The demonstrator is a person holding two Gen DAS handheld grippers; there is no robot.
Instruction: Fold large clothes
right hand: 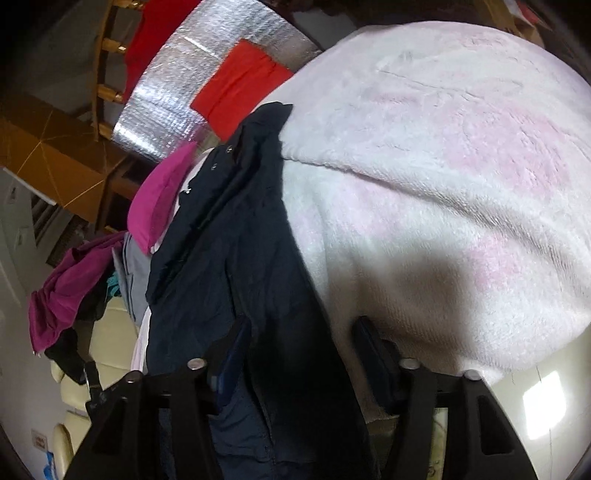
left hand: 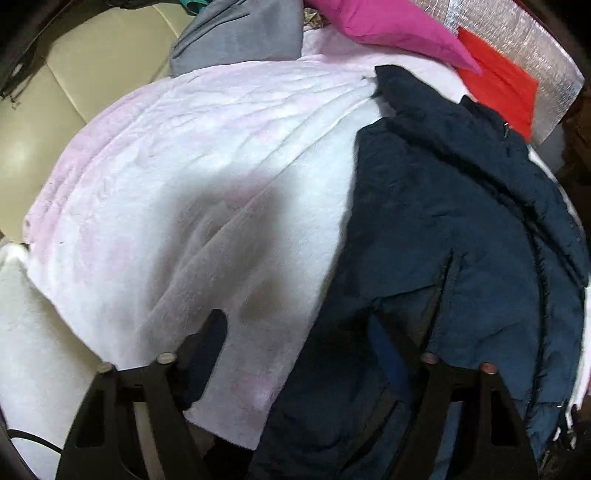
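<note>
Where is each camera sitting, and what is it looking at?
Left wrist view: sits on the left gripper, looking down along its black fingers at the navy jacket lying on the pale pink blanket; no hand shows.
Right wrist view: sits on the right gripper, looking down its fingers at the same navy jacket and blanket; jacket cloth lies between the fingers.
Both share: jacket, blanket, magenta cloth, red cloth, silver sheet.
</note>
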